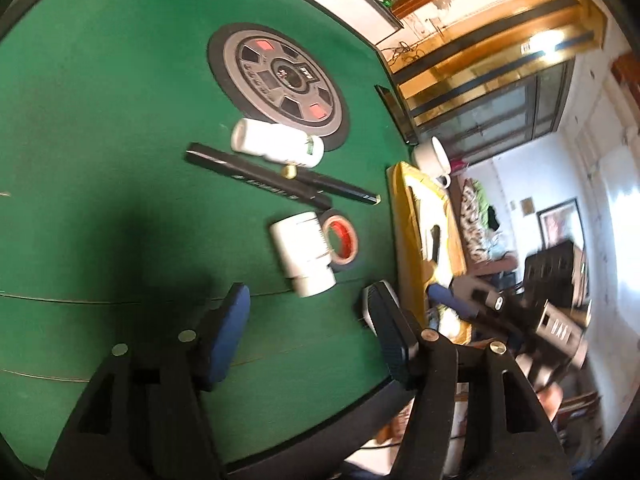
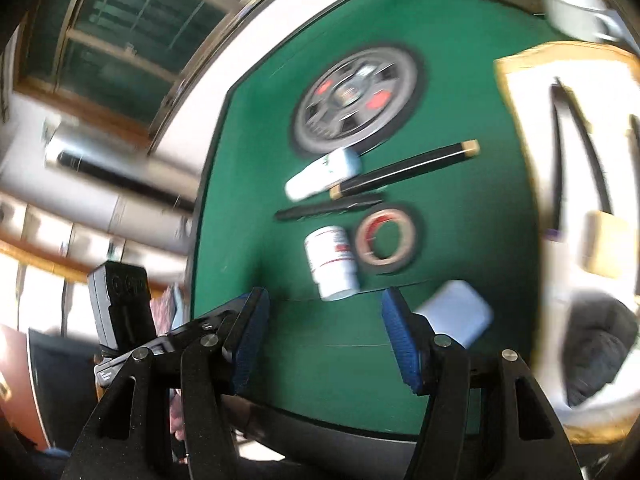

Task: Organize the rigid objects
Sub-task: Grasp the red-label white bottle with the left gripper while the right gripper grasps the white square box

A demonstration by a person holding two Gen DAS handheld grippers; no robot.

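Both the left tool (image 1: 306, 318) and the right tool (image 2: 324, 326) are hanging spread and empty above the green bench (image 1: 100, 120), near a lying white bottle (image 2: 331, 261) beside a tape roll (image 2: 385, 237).

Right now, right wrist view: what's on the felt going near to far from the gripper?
right gripper → white bottle → black pen → black stick with tan ends → round grey dial set in the green table.
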